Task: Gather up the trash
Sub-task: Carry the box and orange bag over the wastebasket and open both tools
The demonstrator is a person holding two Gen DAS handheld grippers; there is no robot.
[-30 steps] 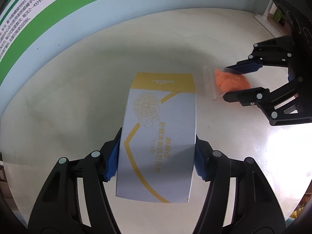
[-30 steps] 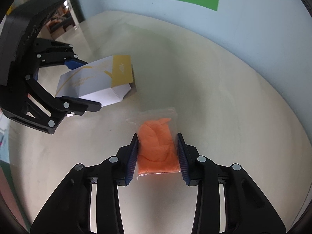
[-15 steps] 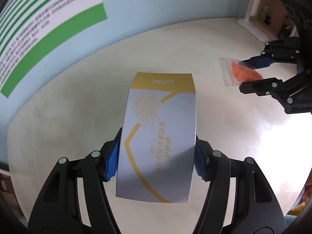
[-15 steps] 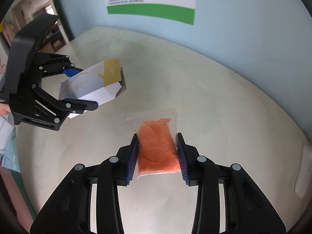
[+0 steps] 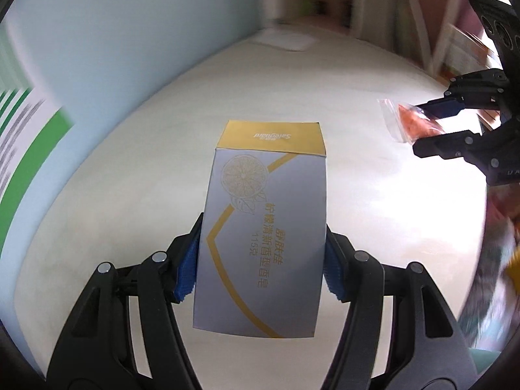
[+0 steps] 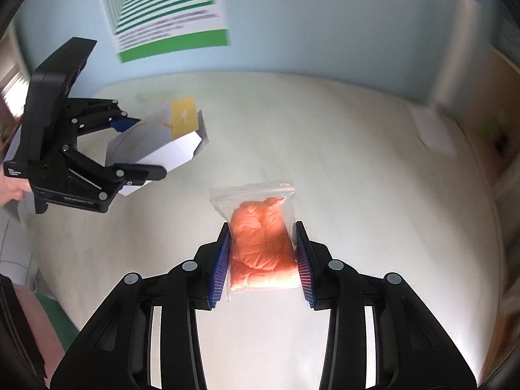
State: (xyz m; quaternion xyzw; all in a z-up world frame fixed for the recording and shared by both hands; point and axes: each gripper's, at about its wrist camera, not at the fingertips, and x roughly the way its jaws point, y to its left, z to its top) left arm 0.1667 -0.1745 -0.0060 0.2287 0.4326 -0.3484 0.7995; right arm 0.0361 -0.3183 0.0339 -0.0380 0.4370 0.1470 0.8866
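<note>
1. The left gripper point(image 5: 261, 260) is held up over the round white worktop point(image 5: 136, 178). Its jaws squeeze a grey and gold soap box point(image 5: 265, 224).
2. The right gripper point(image 6: 261, 260) is up in the air too, near the worktop's right edge. Its jaws pinch a clear bag of orange stuff point(image 6: 261, 240).

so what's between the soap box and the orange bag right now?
Nothing. In the right wrist view, only bare table shows between the soap box, held by the left gripper, and the orange bag in the right gripper.
</note>
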